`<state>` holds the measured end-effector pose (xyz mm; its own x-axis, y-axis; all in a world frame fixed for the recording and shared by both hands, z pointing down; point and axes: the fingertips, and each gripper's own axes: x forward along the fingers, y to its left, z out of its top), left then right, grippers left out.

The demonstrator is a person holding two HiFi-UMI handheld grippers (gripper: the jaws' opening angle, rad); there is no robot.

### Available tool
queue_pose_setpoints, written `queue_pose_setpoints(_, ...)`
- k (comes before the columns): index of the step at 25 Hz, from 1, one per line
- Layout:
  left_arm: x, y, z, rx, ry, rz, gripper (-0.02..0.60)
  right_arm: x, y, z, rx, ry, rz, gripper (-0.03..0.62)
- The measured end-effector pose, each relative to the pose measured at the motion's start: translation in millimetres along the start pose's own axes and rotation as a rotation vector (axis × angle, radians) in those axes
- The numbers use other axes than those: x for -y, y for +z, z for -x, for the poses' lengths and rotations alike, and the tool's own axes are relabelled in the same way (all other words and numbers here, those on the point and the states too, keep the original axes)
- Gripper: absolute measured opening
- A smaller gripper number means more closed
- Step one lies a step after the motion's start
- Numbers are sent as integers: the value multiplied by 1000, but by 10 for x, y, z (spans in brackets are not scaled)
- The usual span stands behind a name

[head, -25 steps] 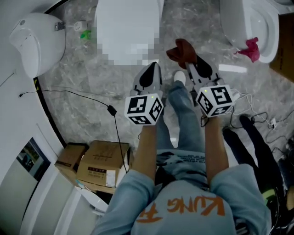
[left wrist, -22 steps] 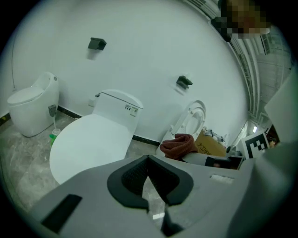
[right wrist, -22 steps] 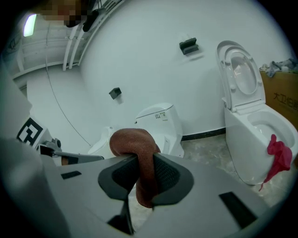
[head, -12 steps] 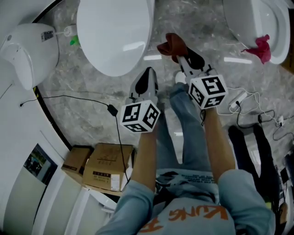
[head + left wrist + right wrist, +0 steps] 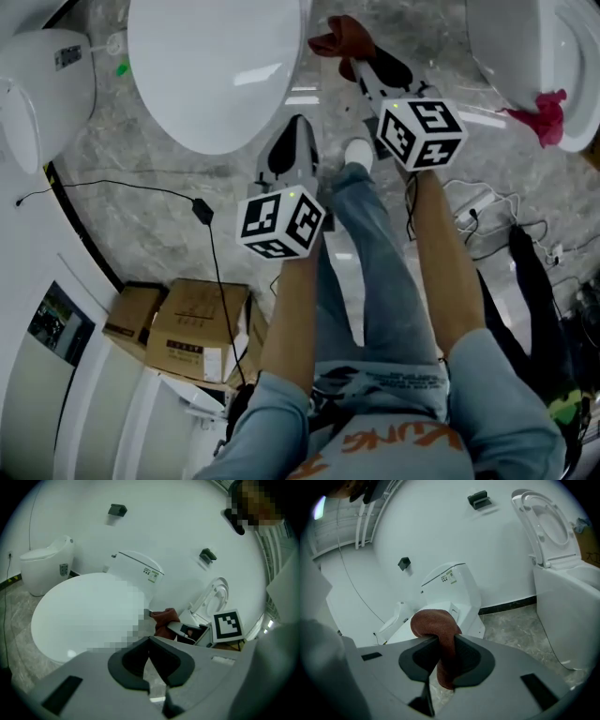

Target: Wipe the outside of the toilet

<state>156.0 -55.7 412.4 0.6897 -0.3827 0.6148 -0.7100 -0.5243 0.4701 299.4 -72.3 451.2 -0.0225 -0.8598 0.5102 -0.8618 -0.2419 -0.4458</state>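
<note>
Well, the toilet (image 5: 216, 66) sits upper left with its lid down. Just below its rim, my left gripper (image 5: 292, 155) hovers, jaws pinched together on nothing. Further right, my right gripper (image 5: 370, 67) clamps a rust-brown cloth (image 5: 339, 37) just beside the toilet's edge.

Head view steeply downward from above, both gripper views low, level, close, sharing the toilet (image 5: 216, 66)

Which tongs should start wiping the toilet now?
Right. The right tongs are shut on the cloth, close beside the toilet; the left tongs are shut with nothing between them.
</note>
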Motion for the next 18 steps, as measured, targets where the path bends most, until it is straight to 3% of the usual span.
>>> queue_pose_setpoints(8, -134, -49, -53, -15, 4, 7, -6, 108, 86, -656, -26, 30, 60, 72)
queue_pose_setpoints(18, -458, -110, 87, 13, 50, 78, -6, -96, -270, -931, -134, 61, 222, 72)
